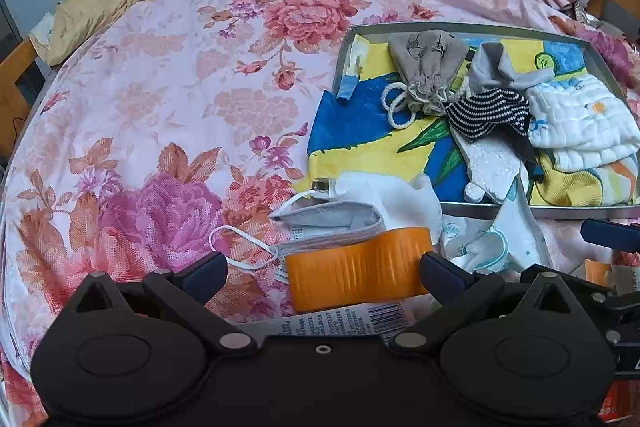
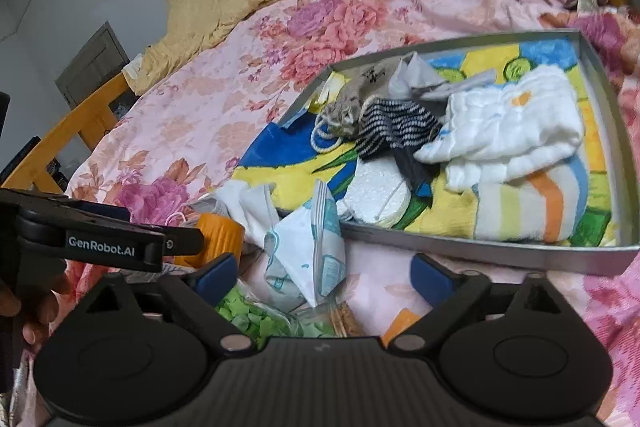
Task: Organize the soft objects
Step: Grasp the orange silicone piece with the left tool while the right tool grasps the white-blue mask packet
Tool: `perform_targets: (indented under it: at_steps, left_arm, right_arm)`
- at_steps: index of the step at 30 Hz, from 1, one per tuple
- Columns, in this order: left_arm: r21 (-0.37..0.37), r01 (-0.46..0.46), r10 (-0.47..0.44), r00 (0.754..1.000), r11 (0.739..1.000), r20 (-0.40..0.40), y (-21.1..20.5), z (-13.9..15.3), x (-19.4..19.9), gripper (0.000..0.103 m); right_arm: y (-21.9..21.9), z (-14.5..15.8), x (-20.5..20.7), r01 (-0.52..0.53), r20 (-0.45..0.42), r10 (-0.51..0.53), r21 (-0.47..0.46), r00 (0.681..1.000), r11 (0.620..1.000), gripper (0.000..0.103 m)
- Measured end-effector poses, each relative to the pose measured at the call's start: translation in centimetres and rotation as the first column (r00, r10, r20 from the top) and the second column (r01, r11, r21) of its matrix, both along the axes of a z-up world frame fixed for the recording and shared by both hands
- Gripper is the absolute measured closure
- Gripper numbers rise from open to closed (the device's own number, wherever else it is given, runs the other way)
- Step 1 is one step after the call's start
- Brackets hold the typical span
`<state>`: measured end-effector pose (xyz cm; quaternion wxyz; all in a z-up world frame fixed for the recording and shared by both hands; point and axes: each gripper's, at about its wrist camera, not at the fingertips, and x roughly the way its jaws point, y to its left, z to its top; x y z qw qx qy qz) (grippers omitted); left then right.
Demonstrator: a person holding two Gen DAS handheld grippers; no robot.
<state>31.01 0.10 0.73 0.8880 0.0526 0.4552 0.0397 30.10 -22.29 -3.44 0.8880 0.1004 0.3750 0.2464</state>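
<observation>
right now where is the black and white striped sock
The striped sock lies in the metal tray, mid-tray in both wrist views, between the grey drawstring pouch on its left and the white quilted cloth on its right.

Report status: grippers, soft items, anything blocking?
Left gripper open around the orange roll, pads not pressing. Right gripper open, empty, over the folded mask. Tray holds socks and cloths. Masks lie outside it; nothing blocking.

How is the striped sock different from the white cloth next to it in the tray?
The striped sock is dark with pale stripes; the white cloth is plain white with a quilted look. The sock is smaller and crumpled; the cloth is larger and loosely folded. Both lie inside the metal tray, touching each other.
</observation>
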Motion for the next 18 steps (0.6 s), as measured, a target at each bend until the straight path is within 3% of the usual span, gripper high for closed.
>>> perform_targets:
  at_steps: [5,18]
  left_arm:
    - [0.021,0.001,-0.001,1.0,1.0,-0.015,-0.2,-0.5,0.2,0.001]
    - [-0.056,0.065,-0.066,0.998,0.996,-0.018,-0.3,-0.9,0.6,0.007]
  right_arm:
    - [0.4,-0.4,0.2,-0.011,-0.005,0.011,-0.005,1.0,1.0,0.015]
    - [0.2,-1.5,1.7,-0.022,-0.057,0.024,0.032,0.998,0.999,0.036]
